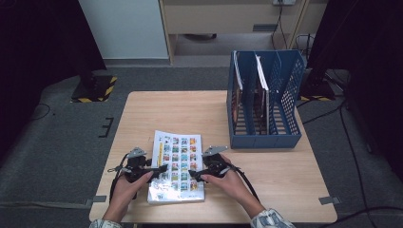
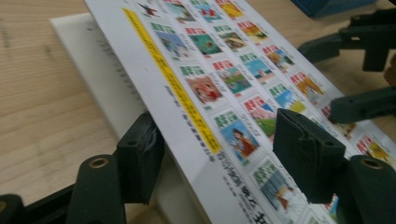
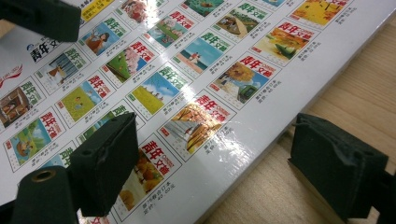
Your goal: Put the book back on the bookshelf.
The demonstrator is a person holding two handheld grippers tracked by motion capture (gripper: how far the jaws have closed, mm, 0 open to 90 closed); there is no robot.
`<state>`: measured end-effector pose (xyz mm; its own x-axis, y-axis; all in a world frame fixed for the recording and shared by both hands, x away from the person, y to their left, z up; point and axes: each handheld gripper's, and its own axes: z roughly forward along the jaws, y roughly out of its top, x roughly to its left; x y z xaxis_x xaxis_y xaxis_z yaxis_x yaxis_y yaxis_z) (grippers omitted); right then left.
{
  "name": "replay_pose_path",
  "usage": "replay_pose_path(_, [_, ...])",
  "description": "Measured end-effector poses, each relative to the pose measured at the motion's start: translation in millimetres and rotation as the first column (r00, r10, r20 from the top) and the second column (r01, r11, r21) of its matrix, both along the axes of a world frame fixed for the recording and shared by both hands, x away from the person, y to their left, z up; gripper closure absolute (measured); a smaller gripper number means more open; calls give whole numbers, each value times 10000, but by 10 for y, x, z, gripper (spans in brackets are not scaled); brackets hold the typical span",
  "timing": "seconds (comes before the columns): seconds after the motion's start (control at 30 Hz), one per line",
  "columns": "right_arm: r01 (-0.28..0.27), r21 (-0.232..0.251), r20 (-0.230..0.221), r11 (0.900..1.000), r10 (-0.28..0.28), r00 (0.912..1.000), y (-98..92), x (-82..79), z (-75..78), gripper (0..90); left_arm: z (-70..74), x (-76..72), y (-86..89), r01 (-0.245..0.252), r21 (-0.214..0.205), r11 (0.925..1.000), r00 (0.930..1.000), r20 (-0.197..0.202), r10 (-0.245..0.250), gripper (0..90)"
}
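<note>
A thick white book with rows of small colour pictures on its cover lies near the table's front edge. My left gripper is at its left edge. In the left gripper view one jaw sits low against the page block and the other stands over the cover, with a gap still showing. My right gripper is at the book's right edge. In the right gripper view one jaw hovers over the cover and the other is over bare wood beside the book. Both are open.
A blue slotted file holder stands at the table's back right with a few upright books or folders inside. The wooden table stretches bare behind the book. Floor and a black stand base with hazard stripes lie beyond the left corner.
</note>
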<state>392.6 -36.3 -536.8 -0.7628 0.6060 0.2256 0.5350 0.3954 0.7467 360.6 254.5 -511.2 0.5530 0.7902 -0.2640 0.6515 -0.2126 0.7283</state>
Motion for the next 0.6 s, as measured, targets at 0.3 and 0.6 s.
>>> replay_pose_path(0.3, [22,49,15,10000,-22,10000,-1,-3,-5,153,19,44,-109,-524,72,9986,9981,326,522,345])
replay_pose_path(0.6, [25,68,24,10000,-26,10000,0,-5,-7,151,5,80,-187,-439,-2,9990,9979,483,438,303])
